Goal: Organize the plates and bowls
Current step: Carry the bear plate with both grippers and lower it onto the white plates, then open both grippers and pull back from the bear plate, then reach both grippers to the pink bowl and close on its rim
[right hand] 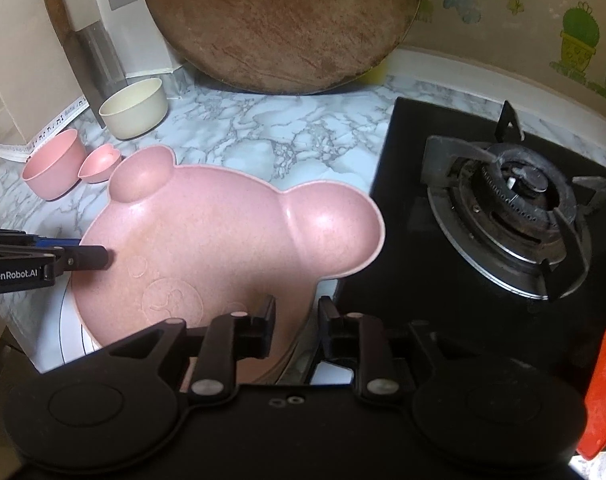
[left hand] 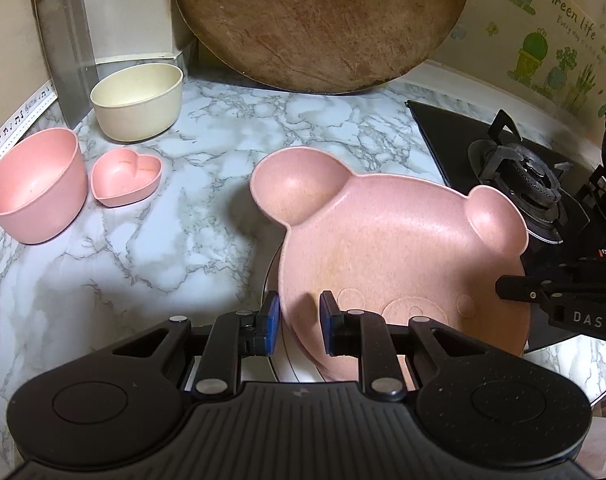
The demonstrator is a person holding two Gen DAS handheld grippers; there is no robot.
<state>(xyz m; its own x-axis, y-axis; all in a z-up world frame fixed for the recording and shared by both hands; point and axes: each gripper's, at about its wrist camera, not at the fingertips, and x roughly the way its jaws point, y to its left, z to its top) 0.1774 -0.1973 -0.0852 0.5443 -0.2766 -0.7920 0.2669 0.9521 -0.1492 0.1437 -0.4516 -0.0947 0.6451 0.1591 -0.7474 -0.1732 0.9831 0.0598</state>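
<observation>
A pink bear-shaped plate (left hand: 387,240) lies on a white plate (left hand: 277,360) at the near edge of the marble counter; it also shows in the right wrist view (right hand: 223,240). My left gripper (left hand: 300,322) straddles the bear plate's left rim, jaws slightly apart. My right gripper (right hand: 295,328) straddles its right rim, jaws slightly apart. Each gripper shows in the other's view, the right one (left hand: 507,292) and the left one (right hand: 99,258). A pink bowl (left hand: 35,188), a pink heart dish (left hand: 125,176) and a cream bowl (left hand: 137,100) stand at the far left.
A gas stove (right hand: 511,208) on a black glass hob is to the right. A round wooden cutting board (left hand: 319,20) leans on the back wall. A cleaver (left hand: 69,52) leans at the left wall. A red object (right hand: 603,396) is at the far right.
</observation>
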